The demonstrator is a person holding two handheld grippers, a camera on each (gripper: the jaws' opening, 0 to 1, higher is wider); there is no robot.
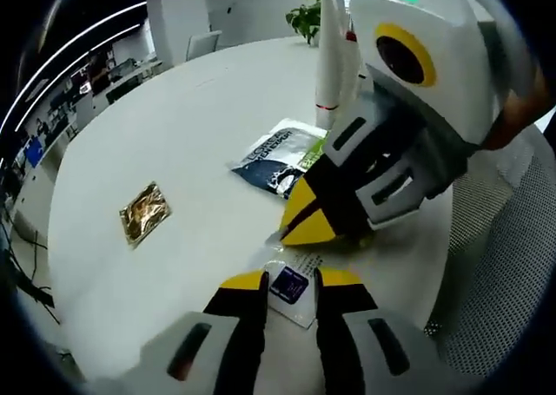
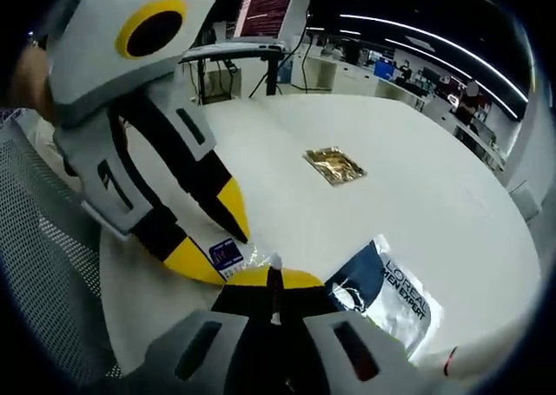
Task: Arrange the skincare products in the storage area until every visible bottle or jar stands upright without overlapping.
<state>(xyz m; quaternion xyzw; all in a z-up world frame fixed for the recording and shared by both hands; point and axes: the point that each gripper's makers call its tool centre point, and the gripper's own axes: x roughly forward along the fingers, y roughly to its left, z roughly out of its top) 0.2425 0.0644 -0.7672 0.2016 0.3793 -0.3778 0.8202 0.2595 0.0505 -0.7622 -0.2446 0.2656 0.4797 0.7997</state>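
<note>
A small clear sachet with a purple label lies on the white table. My left gripper is open, its yellow-tipped jaws standing either side of the sachet. My right gripper comes in from the right in the left gripper view. It is shut, pinching the sachet's clear edge. A blue and silver L'Oreal sachet lies flat just beyond. A gold foil sachet lies apart. A white tube stands farther off.
A green packet peeks out beside the blue sachet, under the right gripper. A grey mesh chair sits at the table's near edge. A potted plant stands beyond the table. Desks and monitors fill the office behind.
</note>
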